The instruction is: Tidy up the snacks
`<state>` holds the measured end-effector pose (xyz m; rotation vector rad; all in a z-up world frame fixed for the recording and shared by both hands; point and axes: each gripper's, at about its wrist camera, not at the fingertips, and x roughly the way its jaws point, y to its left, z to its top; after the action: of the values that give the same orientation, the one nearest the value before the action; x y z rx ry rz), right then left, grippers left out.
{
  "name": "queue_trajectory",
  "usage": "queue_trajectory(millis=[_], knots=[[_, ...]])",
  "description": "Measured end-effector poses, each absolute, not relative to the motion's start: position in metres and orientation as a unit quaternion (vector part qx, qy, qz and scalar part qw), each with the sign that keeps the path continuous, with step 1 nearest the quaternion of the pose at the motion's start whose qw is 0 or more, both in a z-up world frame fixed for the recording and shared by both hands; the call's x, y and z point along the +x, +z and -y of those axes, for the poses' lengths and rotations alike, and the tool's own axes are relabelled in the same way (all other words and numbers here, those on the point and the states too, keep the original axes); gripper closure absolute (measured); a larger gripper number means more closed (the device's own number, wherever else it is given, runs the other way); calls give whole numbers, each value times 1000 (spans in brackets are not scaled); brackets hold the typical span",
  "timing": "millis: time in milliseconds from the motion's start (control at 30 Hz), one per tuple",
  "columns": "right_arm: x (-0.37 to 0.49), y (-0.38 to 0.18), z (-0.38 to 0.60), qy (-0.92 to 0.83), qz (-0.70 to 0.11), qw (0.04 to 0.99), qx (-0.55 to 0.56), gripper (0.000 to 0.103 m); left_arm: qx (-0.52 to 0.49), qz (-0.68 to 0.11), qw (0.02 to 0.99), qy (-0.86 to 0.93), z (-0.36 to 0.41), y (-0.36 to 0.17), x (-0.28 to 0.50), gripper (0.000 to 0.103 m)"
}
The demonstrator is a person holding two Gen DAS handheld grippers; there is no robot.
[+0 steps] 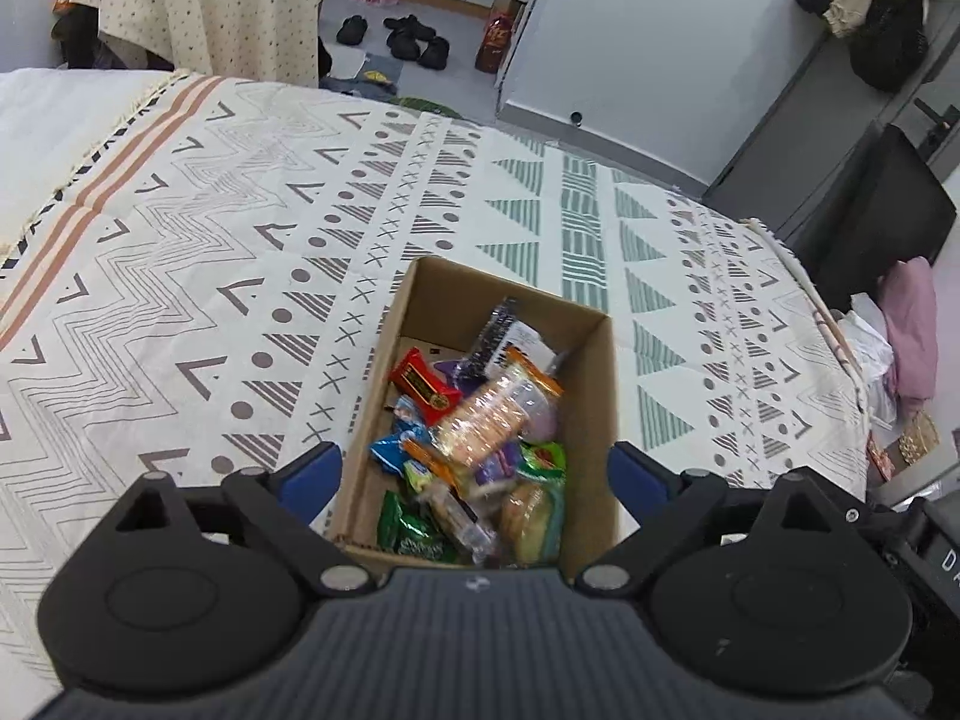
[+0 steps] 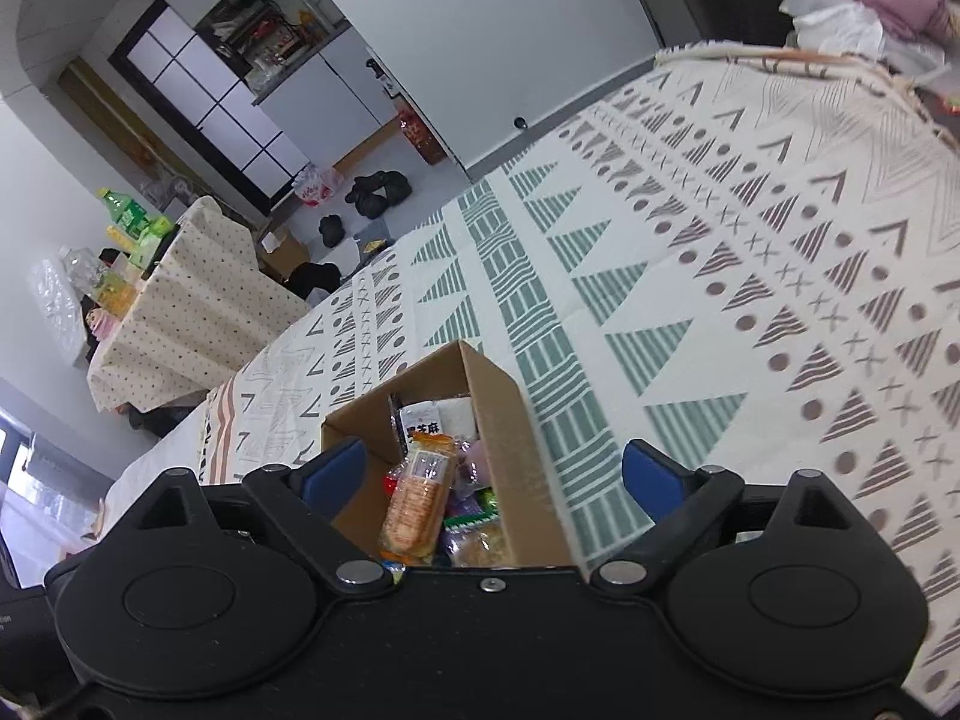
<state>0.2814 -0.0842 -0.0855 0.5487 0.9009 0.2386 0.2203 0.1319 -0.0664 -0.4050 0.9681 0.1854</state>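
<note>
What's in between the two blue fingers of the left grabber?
In the left wrist view, the open left gripper straddles the cardboard box. Between its blue fingers lies the box's snack pile, topped by a clear cracker pack.

Even, bright indoor light fills both views, casting only soft shadows. A window point(image 2: 207, 114) at the far end of the room glows pale white in the right wrist view. Fisheye distortion bows the patterned tablecloth point(image 1: 180, 252) and bends walls toward the frame edges, where corners darken. Snack wrappers inside the cardboard box point(image 1: 591, 420) show small glints and slight smearing. The right wrist view is tilted, with mild blur across the cloth's right side.
</note>
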Motion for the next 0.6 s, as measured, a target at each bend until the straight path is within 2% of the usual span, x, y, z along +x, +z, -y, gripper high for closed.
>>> queue_trajectory(millis=[200,333,467,600], knots=[[263,-68,105,108,-413,871,242,10,-186,-447,871,86,-117,-52,198,0],[251,-59,116,106,-401,879,236,10,-186,-437,876,84,-110,-43,182,0],[237,-52,127,100,-390,886,229,1,-181,-427,882,78,-102,-34,166,0],[222,-44,141,98,-370,892,239,0,-177,-415,889,73,-95,-25,150,0]])
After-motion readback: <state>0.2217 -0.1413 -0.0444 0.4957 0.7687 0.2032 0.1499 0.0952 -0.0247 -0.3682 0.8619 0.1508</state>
